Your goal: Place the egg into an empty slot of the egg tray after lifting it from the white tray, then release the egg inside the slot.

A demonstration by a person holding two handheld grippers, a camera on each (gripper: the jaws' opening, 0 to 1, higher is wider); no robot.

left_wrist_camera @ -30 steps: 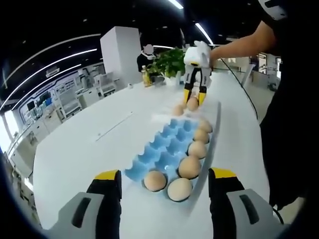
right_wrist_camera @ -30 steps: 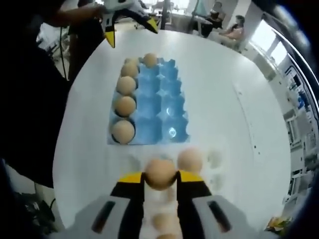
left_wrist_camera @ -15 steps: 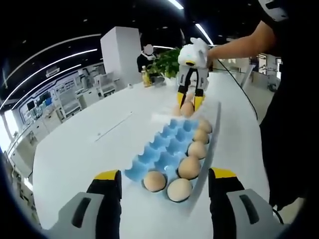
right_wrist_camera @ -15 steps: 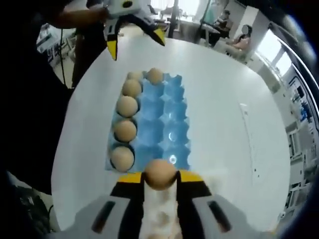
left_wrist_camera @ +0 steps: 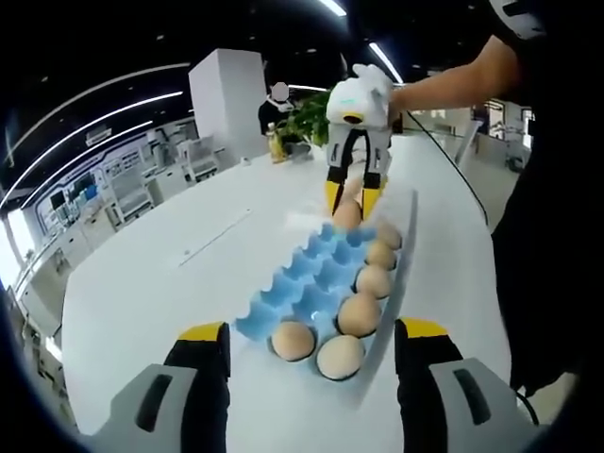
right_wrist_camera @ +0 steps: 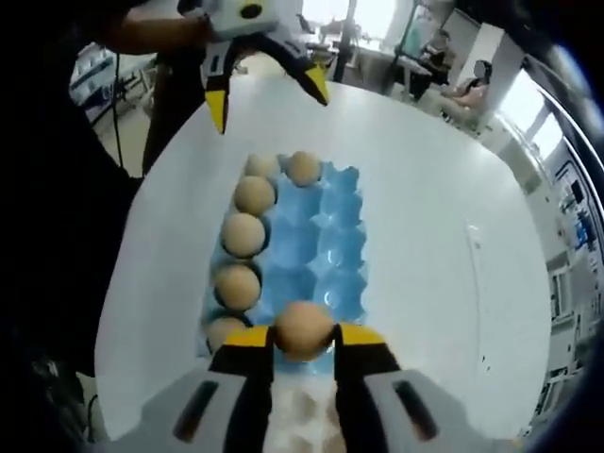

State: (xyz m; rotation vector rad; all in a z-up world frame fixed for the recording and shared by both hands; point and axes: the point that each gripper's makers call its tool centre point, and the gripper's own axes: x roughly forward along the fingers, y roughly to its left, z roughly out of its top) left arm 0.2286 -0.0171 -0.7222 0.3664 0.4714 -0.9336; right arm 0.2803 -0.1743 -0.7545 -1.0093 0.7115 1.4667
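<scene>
The right tongs [right_wrist_camera: 303, 332] are clamped on the egg [right_wrist_camera: 304, 328], which sits pinched between the two yellow-tipped jaws above the near end of the blue egg tray [right_wrist_camera: 335, 247] on the white surface [right_wrist_camera: 425, 226]. Five eggs fill one long row of that tray and a sixth [right_wrist_camera: 303, 168] sits at its far end; the remaining cups look empty. The left tongs [left_wrist_camera: 304, 332] are held apart with nothing between them, poised beyond the tray's other end. The main risk, as I judge it, is opening the jaws while the egg is above a ridge between cups or too high over a slot, so it rolls or cracks; squeezing harder could break the shell, and drifting sideways could knock a neighbouring egg [right_wrist_camera: 237, 285] in the filled row. The white tray just below the jaws is too blurred to describe. No brand, label or writing is legible anywhere.
</scene>
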